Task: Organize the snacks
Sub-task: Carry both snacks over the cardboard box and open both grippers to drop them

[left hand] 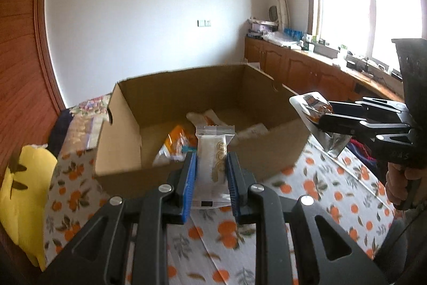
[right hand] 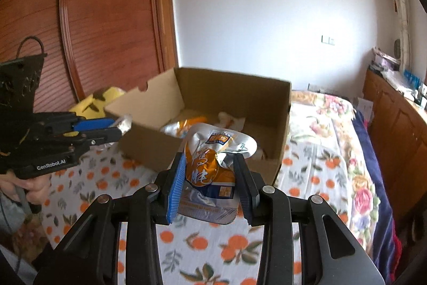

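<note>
Left gripper (left hand: 210,172) jaws pinched a white packet (left hand: 213,164), right gripper (right hand: 210,178) jaws an orange pouch (right hand: 210,164), both near the box (left hand: 160,98).

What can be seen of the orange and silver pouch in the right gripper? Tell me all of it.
The orange and silver pouch is a crinkled, shiny foil-like snack packet with an orange front, white characters and a small logo near its top. The right gripper is shut on its lower half, so it stands roughly upright, top edge curling over. It hangs above the orange-print cloth, just short of the cardboard box. From the left wrist view it sticks out sideways.
</note>
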`<state>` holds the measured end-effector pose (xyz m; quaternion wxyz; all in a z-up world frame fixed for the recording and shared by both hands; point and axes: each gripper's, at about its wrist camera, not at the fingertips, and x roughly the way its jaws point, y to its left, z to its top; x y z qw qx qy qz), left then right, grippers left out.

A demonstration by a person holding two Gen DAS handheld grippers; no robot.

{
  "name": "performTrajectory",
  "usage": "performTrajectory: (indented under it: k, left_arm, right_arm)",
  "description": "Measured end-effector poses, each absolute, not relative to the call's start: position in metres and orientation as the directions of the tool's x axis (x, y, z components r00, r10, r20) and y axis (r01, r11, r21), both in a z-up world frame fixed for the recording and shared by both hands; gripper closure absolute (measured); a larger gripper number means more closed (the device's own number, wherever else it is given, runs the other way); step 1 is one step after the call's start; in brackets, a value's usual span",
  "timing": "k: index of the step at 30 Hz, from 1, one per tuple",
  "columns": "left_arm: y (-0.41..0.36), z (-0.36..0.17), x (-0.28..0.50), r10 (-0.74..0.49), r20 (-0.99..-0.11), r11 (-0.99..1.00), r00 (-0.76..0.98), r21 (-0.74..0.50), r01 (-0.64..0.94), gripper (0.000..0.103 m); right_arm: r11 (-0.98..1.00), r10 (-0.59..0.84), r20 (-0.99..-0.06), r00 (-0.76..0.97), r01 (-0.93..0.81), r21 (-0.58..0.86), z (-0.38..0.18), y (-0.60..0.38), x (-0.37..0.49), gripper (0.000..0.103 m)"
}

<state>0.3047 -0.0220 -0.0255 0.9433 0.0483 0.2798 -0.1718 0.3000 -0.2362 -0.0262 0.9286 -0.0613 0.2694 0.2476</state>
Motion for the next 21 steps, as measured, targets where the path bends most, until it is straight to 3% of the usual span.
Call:
performTrajectory:
  k: [8,21]
  left_arm:
    - [-0.012,-0.014,0.349,-0.295,-0.525,0.943,0.798,-0.026,0.332,0.082]
    - [0.002,-0.03,0.389,-0.266,-0.555,0.957,0.788,-0.055,0.285,0.079]
  right_arm:
    - [0.864,0.434,-0.499,0.75,-0.503,-0.005,-0.015,-0.22,0.338,0.067]
    - [0.877,0.401,-0.548,0.734,-0.481,-0.004,-0.034,-0.208,0.386,0.066]
